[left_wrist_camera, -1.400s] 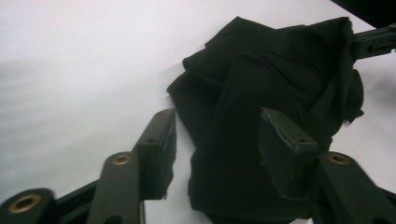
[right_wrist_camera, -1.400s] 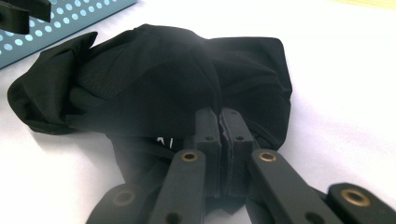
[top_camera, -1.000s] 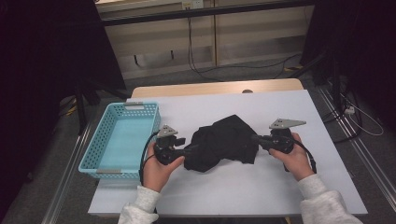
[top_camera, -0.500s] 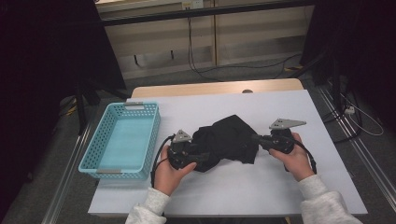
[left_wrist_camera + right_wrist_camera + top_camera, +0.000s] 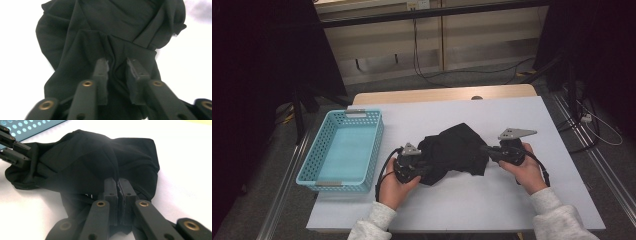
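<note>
Left gripper (image 5: 424, 169) now on crumpled black cloth (image 5: 454, 150)

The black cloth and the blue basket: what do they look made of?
Black cloth: soft woven or knit fabric, matte; it bunches into loose folds and creases. Blue basket: looks like moulded plastic, slightly glossy, with stiff walls perforated by regular holes.

A white bench (image 5: 522, 120) is standing on a grey floor (image 5: 377, 82), with a strip of pale wood (image 5: 437, 94) showing along its far edge. Beyond it, a light wall panel (image 5: 472, 35) is running beneath a dark horizontal rail (image 5: 437, 12), and black cables (image 5: 422, 60) are hanging down and trailing across the floor. Dark curtains (image 5: 257, 75) are closing off both sides. Metal floor tracks (image 5: 607, 165) are flanking the bench. Light is falling evenly from above.
</note>
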Demonstrator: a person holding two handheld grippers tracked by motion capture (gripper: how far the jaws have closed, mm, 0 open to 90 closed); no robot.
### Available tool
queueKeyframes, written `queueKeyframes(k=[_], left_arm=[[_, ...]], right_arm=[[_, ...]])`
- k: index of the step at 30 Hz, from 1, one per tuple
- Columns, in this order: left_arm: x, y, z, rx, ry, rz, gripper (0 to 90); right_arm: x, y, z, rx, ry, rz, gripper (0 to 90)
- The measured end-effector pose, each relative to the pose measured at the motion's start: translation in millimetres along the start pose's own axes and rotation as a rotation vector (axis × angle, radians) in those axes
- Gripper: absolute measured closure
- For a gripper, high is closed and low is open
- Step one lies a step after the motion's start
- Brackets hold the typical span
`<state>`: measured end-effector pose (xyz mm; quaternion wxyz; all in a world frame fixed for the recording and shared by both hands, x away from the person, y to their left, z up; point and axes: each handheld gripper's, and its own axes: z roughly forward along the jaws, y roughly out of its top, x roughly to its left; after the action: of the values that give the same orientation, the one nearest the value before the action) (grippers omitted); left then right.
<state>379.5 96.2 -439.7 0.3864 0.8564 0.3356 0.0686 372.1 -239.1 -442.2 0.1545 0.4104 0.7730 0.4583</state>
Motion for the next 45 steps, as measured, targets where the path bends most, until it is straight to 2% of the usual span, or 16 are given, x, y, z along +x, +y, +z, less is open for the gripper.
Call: queueKeyframes(k=[5,6,7,9,10,12,19,29,35,38,40,45], left_arm=[[1.7,0.1,-3.5,0.001,-0.013,-0.011,82.5],[2.3,0.6,-4.6,0.0,-0.016,-0.006,83.3],[1.9,1.0,-5.3,-0.008,-0.02,-0.022,83.9],[3.0,1.8,-8.8,-0.014,-0.03,-0.021,84.8],[2.7,2.0,-10.0,-0.02,-0.035,-0.034,85.4],[4.3,2.9,-12.8,-0.018,-0.04,-0.027,86.3],[12.2,7.1,-28.6,-0.083,-0.044,-0.07,87.2],[29.0,8.7,-54.3,-0.182,-0.005,-0.104,87.3],[46.3,4.2,-73.6,-0.243,0.037,-0.16,87.4],[50.2,2.7,-74.3,-0.241,0.043,-0.169,87.4],[51.4,2.6,-74.6,-0.241,0.047,-0.171,87.4],[53.9,1.5,-79.5,-0.248,0.059,-0.182,87.5]], right_arm=[[1.8,1.0,1.4,0.0,0.002,-0.005,86.9],[1.6,1.0,1.5,0.002,0.001,-0.005,86.9],[1.2,0.8,1.4,0.001,0.001,-0.003,86.9],[0.3,0.8,0.7,-0.002,-0.001,0.003,86.9],[-0.2,0.9,0.4,-0.007,-0.001,0.005,86.9],[-0.7,1.2,-0.4,-0.01,-0.001,0.009,87.0],[-3.0,1.9,-4.6,-0.026,-0.004,0.018,87.4],[-15.6,3.0,-19.7,-0.082,-0.021,0.072,87.6],[-28.8,3.7,-34.9,-0.119,-0.051,0.114,87.6],[-32.5,0.0,-34.1,-0.11,-0.044,0.131,87.5],[-31.2,-1.3,-30.4,-0.086,-0.045,0.125,87.5],[-32.1,0.0,-33.3,-0.102,-0.054,0.127,87.6]])
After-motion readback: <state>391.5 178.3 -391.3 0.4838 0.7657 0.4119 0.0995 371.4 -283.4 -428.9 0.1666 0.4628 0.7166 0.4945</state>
